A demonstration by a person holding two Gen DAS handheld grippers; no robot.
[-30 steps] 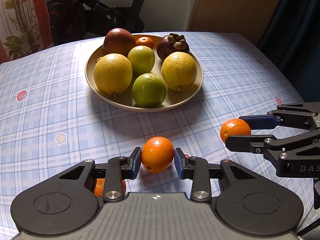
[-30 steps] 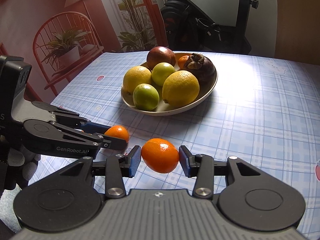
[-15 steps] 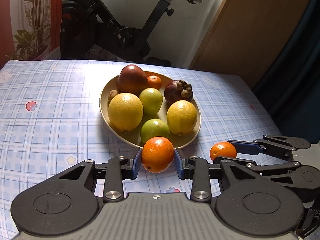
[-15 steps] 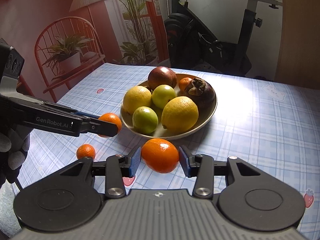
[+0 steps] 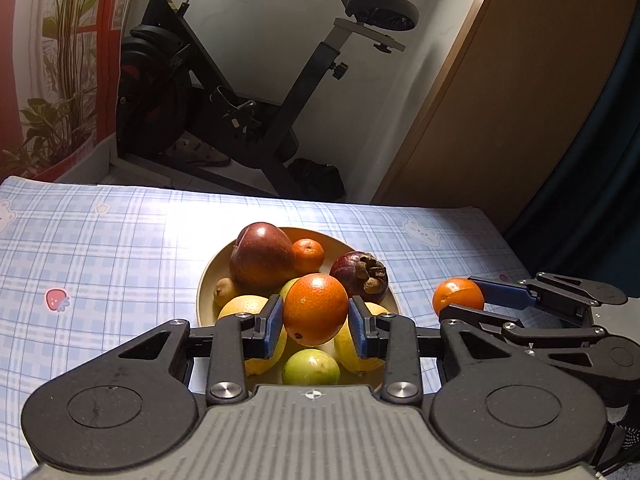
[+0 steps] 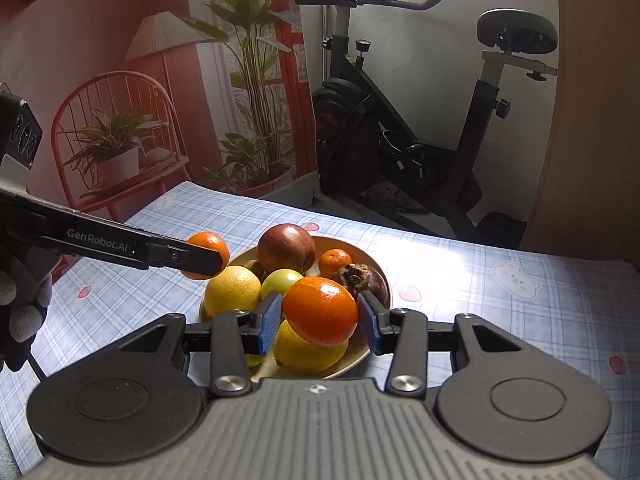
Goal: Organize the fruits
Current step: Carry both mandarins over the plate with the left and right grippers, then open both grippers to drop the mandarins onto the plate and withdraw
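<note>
Each gripper is shut on its own orange and holds it in the air near a beige bowl [image 5: 205, 280] of fruit on the checked tablecloth. My left gripper [image 5: 316, 320] clamps its orange [image 5: 315, 304] between blue pads, in front of the bowl's near side. My right gripper [image 6: 319, 320] grips the other orange [image 6: 322, 308] in line with the bowl [image 6: 370, 261]. In the left wrist view, the right gripper [image 5: 460, 301] hangs right of the bowl. In the right wrist view, the left gripper [image 6: 208, 257] sits at the bowl's left edge.
The bowl holds a red fruit [image 5: 262, 258], a small tangerine [image 5: 308, 255], a mangosteen [image 5: 360, 276], lemons [image 6: 233, 290] and green fruits [image 5: 311, 367]. Blue checked cloth [image 5: 100, 240] covers the table. An exercise bike [image 5: 240, 92] stands behind the far edge. A gloved hand [image 6: 24, 300] holds the left gripper.
Both grippers have lifted their oranges off the table and carried them toward the bowl. The views have tilted upward. The small tangerine on the cloth has dropped out of view.
</note>
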